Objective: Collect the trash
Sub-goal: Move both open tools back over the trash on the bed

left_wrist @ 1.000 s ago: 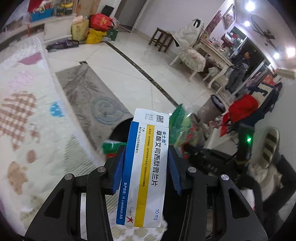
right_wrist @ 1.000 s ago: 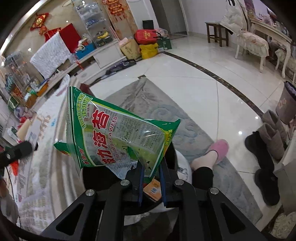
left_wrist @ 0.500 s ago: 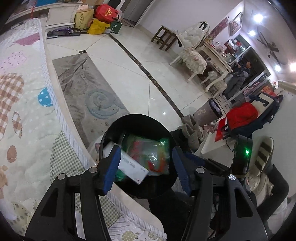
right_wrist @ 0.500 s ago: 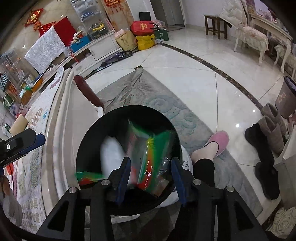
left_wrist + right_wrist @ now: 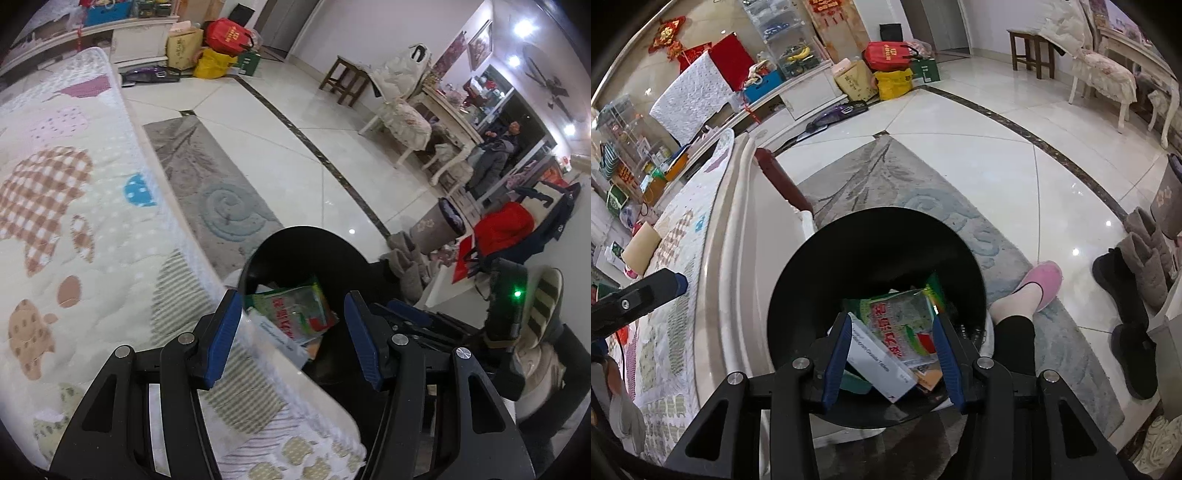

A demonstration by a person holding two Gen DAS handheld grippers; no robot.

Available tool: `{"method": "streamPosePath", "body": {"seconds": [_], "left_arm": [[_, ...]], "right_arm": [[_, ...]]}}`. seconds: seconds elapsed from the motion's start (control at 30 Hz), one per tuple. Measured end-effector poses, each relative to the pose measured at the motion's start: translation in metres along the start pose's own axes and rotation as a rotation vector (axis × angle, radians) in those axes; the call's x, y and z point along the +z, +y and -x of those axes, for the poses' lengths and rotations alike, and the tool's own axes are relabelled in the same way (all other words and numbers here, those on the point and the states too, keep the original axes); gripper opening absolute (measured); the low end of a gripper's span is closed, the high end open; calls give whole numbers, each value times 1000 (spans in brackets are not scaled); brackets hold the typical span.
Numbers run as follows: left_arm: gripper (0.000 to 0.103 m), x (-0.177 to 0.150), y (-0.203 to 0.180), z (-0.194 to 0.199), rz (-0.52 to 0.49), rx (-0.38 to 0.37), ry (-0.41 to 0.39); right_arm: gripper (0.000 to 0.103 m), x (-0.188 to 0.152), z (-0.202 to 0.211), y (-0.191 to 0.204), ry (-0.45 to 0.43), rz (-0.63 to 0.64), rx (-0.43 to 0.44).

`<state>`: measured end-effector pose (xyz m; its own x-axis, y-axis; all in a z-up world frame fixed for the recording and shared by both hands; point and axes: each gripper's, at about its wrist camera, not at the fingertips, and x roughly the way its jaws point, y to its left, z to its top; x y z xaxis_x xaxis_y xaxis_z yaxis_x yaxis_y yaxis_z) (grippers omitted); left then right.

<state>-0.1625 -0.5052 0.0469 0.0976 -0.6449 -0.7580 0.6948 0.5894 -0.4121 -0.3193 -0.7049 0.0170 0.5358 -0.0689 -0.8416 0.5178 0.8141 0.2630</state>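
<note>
Black bin; green seaweed packet inside

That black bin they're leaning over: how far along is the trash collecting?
Done, it seems: a green seaweed snack bag and a white medicine box lie inside the black bin. In hand: nothing; the left hand-held gripper and the right hand-held gripper both hang open and empty above it. Left: no more loose trash shows on the quilted cover, though much of it is out of frame.

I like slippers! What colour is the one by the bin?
Pink. The slipper shows best in the right wrist view.
</note>
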Motion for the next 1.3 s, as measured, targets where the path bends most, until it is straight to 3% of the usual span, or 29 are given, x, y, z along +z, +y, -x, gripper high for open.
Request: {"method": "streamPosePath", "body": {"seconds": [0.37,0.87,1.13,1.3], "left_arm": [[57,-15,19,30,-12,125,-60],[57,-55,91,112,68,285,-152],[57,-82,155,174,182,354,-217],[59,-92,202,211,285,424,-278]], "right_arm": [[48,3,15,38,-34,59,43],[59,-2,7,143,-18,220,179],[65,-11,-12,219,35,345,270],[76,-17,-24,270,58,428,329]]}}
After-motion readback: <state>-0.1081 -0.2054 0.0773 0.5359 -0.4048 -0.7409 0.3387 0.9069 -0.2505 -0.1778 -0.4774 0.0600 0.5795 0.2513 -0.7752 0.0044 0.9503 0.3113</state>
